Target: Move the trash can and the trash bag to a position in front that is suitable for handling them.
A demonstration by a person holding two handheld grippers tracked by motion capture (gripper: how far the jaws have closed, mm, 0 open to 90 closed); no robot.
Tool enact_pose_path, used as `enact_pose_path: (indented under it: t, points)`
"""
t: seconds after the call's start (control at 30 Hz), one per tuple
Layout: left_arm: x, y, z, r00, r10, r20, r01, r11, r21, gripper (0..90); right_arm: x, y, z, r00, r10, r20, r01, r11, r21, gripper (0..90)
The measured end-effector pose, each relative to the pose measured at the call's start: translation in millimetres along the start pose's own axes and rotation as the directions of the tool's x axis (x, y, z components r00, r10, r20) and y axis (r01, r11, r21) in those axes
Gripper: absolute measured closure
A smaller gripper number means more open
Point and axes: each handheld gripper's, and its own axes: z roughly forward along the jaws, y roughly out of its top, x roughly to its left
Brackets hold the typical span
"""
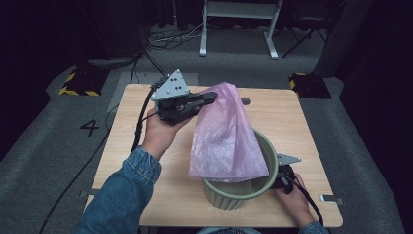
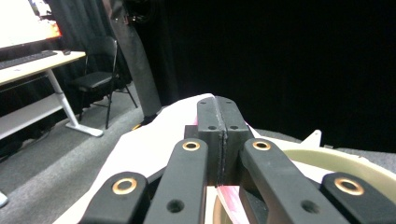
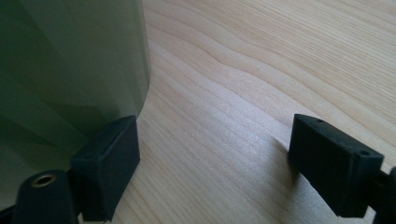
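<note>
A thin pink plastic bag (image 1: pixel 226 136) hangs from my left gripper (image 1: pixel 212 97), which is shut on the bag's top corner. The bag's open lower end drapes into and over a pale green ribbed bin (image 1: pixel 234 195) on the table. In the left gripper view the two jaws (image 2: pixel 219 105) are pressed together on the film, with the bag (image 2: pixel 144 144) spread below and the bin's rim (image 2: pixel 336 158) to the right. My right gripper (image 1: pixel 281 178) rests low at the bin's right side. Its jaws (image 3: pixel 219 154) stand open over bare wood, one pad (image 3: pixel 112 154) against the bin's outer wall (image 3: pixel 70 70).
The light wooden table (image 1: pixel 146 146) has bare room on its left half and behind the bin. A small dark round mark (image 1: pixel 246 101) sits near the far edge. Beyond the table are desk legs (image 1: pixel 202 34), floor cables and a chair (image 2: pixel 95 84).
</note>
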Motion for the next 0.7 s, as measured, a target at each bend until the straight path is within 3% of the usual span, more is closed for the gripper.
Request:
enact_pose_path:
  t: [0.47,0.7]
  points:
    - [-18.4,-13.9,16.1,0.9987,0.003,0.051,-0.003,1.0,0.001,89.5,0.1,0.0,0.0,1.0,0.0,0.0,0.0,1.0,0.0,16.7]
    - [-30.1,-29.0,20.0,0.9961,0.001,0.089,-0.004,0.9995,0.031,89.4,0.1,0.0,0.0,1.0,0.001,0.0,-0.001,1.0,0.0,16.7]
